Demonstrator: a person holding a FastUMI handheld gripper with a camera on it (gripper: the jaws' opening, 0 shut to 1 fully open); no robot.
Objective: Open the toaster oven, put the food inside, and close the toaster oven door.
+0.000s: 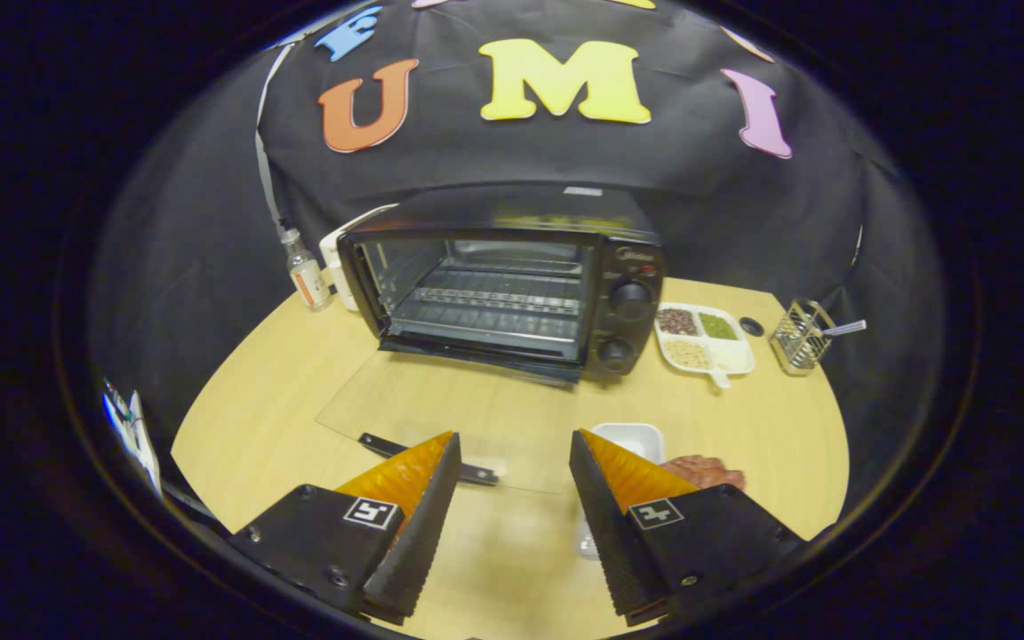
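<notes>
Holding my gripper point(514, 462) released and empty, I see the toaster oven point(512, 284) at 12 o'clock, glass door point(441, 418) down, and the food point(703, 469) on its white tray point(632, 437) at 2 o'clock: probably soft and light, best pinched across its middle; brand mark unreadable

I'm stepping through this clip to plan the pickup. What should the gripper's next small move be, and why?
Probably swing toward the food on the white tray. The toaster oven door already lies flat open, its rack is bare, and the gripper is open with nothing between its fingers.
</notes>
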